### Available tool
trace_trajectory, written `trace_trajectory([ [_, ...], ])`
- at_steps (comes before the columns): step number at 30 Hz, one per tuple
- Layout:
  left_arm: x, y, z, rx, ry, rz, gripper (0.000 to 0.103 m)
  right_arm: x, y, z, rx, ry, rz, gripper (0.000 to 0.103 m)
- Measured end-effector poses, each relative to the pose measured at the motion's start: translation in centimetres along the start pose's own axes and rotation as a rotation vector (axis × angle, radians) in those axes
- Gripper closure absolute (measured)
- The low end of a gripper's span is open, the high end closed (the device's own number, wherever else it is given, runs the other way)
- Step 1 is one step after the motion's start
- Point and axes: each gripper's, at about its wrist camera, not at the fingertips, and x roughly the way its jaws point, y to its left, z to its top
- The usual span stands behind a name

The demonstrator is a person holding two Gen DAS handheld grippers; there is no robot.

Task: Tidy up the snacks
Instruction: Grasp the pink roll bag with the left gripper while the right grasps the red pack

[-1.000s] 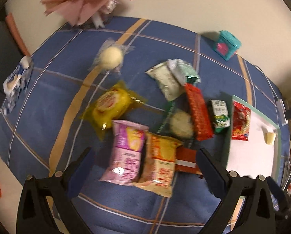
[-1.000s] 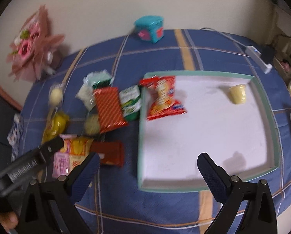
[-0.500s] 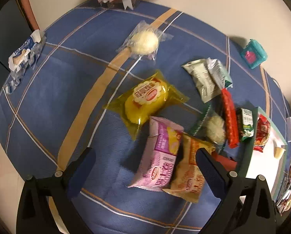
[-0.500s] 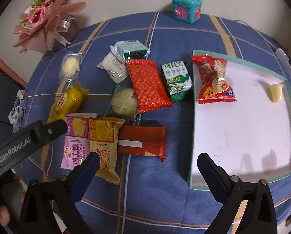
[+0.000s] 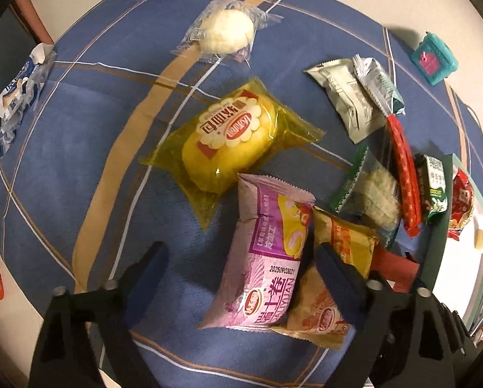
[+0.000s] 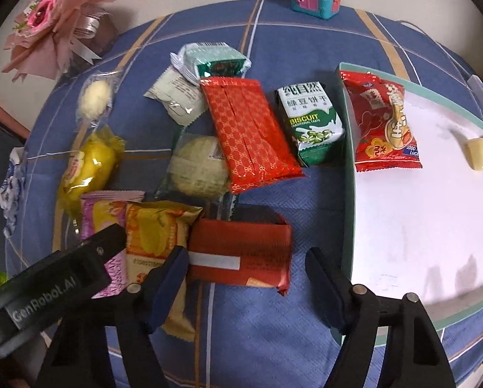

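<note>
The left gripper [image 5: 239, 271] points down over a glossy purple snack pack [image 5: 267, 258], a puffed pillow bag with crimped ends. Its jaws are closing with the pack between them, the blue pads not yet pressing on it — released for now. Touching the pack at its 3 o'clock lies an orange crinkled packet [image 5: 332, 278]; at its 11 o'clock sits a yellow bun in clear film [image 5: 228, 142].

The right gripper [image 6: 246, 278] hangs over a flat, dark-red foil pouch [image 6: 241, 249] with a white label strip. Its jaws are closing too, the pouch's near edge lying between the pads, untouched by them.

At the pouch's 12 o'clock lies a long red packet with a gold lattice print [image 6: 249, 132], and beside that a boxy green-and-white biscuit carton [image 6: 311, 123]. At 3 o'clock stands the shallow tray [image 6: 348, 194] — teal rim, smooth white floor — holding a shiny red candy bag [image 6: 382, 123] and a small pale jelly cup [image 6: 479, 153]. All rest on a woven blue plaid tablecloth [image 6: 257, 323].
</note>
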Motion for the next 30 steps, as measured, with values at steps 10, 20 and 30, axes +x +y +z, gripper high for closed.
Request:
trace_trajectory([
  [10, 2.9, -0.5, 0.4, -0.002, 0.038, 0.002, 0.029, 2.4, 1.2, 0.4, -0.028, 0.02, -0.032, 0.027],
  [20, 2.8, -1.8, 0.7, 0.025, 0.006, 0.02, 0.054, 2.8, 2.4, 0.1, -0.04, 0.002, -0.051, 0.029],
  [30, 1.8, -1.7, 0.7, 0.017, -0.012, -0.017, 0.063, 1.7, 0.6, 0.3, -0.013, -0.001, -0.014, 0.039],
])
